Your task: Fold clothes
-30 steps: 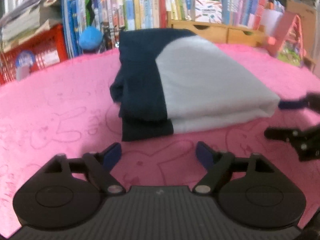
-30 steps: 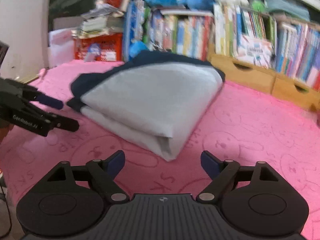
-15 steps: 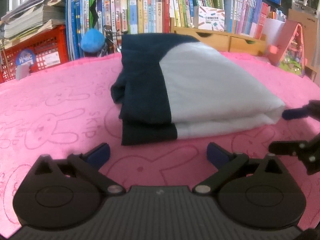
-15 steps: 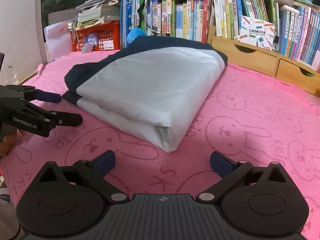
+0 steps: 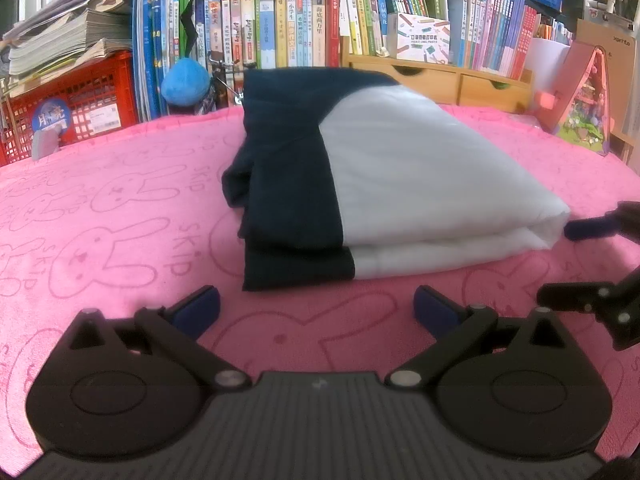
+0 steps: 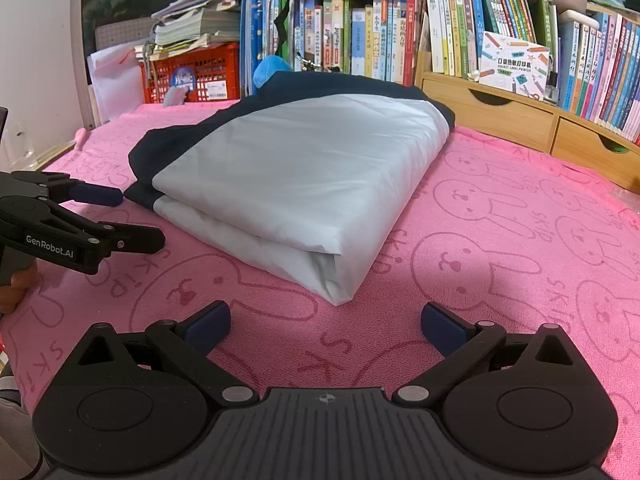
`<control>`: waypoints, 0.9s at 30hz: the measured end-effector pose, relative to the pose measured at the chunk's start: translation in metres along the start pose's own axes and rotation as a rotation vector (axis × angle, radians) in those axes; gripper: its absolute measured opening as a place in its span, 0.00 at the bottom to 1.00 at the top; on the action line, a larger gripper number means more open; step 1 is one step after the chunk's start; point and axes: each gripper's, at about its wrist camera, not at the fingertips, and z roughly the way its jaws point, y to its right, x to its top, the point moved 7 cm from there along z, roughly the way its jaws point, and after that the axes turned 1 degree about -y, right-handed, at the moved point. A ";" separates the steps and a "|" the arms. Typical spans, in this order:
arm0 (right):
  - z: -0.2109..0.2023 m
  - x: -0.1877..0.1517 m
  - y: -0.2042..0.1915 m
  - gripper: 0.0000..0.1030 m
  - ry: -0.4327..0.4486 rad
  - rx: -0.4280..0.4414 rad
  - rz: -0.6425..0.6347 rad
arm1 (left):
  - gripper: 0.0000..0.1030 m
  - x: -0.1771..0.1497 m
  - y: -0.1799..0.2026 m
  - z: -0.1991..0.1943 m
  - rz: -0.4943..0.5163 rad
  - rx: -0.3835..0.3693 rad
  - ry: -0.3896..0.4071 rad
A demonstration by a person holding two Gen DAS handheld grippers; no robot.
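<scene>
Pink bunny towel [image 5: 120,208] covers your worktop, and the folded clothes [image 5: 400,184] (white and navy) lie in its middle. Your left gripper [image 5: 316,304] and right gripper [image 6: 326,322] have just spread wide, holding nothing.

Folded garment [image 5: 420,184]: smooth matt cloth, white and navy. Pink bunny-print towel [image 5: 120,208]: fuzzy terry. Drawer unit [image 6: 520,120]: pale wood. Crate [image 5: 76,108]: red plastic.
</scene>
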 end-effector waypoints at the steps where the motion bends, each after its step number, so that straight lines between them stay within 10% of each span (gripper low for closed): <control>1: 0.000 0.000 0.000 1.00 0.000 0.000 0.000 | 1.00 0.000 0.000 0.000 0.000 -0.001 0.000; 27: 0.002 -0.002 0.003 1.00 0.002 0.002 -0.003 | 1.00 0.000 0.000 0.000 -0.001 0.001 -0.005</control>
